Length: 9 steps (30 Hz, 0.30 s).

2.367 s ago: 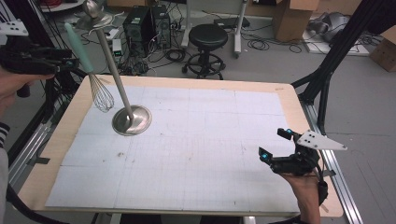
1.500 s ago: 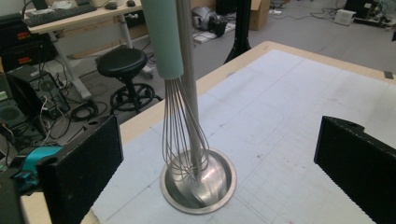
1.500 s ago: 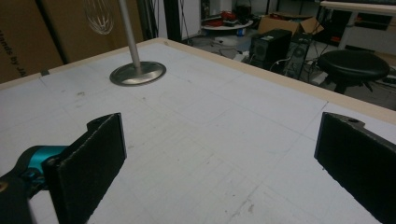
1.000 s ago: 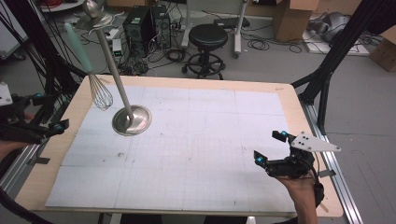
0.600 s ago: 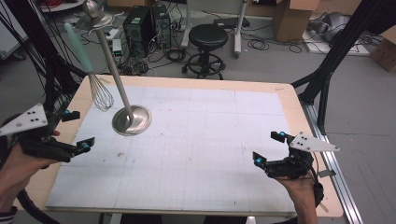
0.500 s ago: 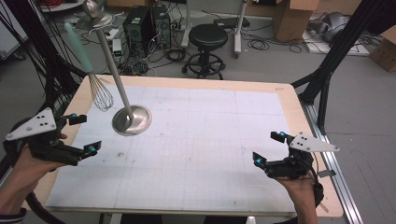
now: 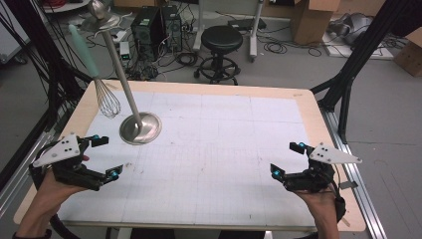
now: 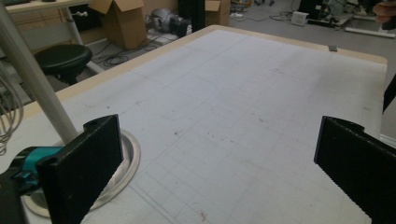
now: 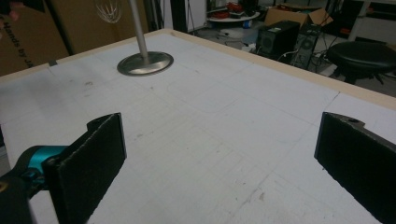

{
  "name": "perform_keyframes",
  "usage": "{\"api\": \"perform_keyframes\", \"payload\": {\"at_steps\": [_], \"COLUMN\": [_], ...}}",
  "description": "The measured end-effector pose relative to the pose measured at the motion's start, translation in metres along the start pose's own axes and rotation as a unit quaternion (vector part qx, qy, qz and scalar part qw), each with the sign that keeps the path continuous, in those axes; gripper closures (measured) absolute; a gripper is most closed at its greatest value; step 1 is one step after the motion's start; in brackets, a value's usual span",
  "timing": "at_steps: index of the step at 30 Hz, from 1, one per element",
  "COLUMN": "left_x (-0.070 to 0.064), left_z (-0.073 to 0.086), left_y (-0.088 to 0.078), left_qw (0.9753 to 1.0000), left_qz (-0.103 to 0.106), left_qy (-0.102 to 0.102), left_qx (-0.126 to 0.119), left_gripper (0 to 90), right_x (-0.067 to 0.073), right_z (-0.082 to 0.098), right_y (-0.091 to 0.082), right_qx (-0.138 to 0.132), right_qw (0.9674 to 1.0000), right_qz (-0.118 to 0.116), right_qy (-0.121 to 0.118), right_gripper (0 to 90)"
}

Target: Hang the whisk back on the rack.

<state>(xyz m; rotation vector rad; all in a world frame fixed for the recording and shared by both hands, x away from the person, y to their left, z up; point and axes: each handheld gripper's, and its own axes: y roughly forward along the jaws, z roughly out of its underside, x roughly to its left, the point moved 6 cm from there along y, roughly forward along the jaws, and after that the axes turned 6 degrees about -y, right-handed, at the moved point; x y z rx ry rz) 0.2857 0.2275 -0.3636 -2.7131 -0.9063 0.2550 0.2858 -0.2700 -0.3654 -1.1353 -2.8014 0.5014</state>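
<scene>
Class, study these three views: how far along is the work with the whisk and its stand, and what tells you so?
Looks done: the whisk hangs from the top of the metal stand, clear of the table. In hand: nothing; the left gripper and right gripper are both open, jaws wide apart, over the mat near the table's front. Left: probably little, judging by how things lie.

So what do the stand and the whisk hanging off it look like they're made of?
The stand looks like brushed metal: a grey round base and pole with a dull sheen. The whisk has thin wire loops, probably steel, and a matte pale green handle, plastic or silicone; the pictures can't settle which.
</scene>
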Motion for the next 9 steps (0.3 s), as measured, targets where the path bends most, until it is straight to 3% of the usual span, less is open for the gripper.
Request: {"api": "perform_keyframes", "payload": {"at_steps": [9], "left_x": [0.0044], "left_z": [0.0054], "left_y": [0.0019], "left_qw": [1.0], "left_qz": [0.0], "left_qy": [-0.007], "left_qx": [0.003], "left_gripper": [1.7], "right_x": [-0.0001], "right_z": [0.0024], "right_y": [0.0037], "right_qx": [0.006], "right_qw": [1.0], "right_qz": [-0.001], "right_qy": [-0.001], "right_gripper": [0.8]}}
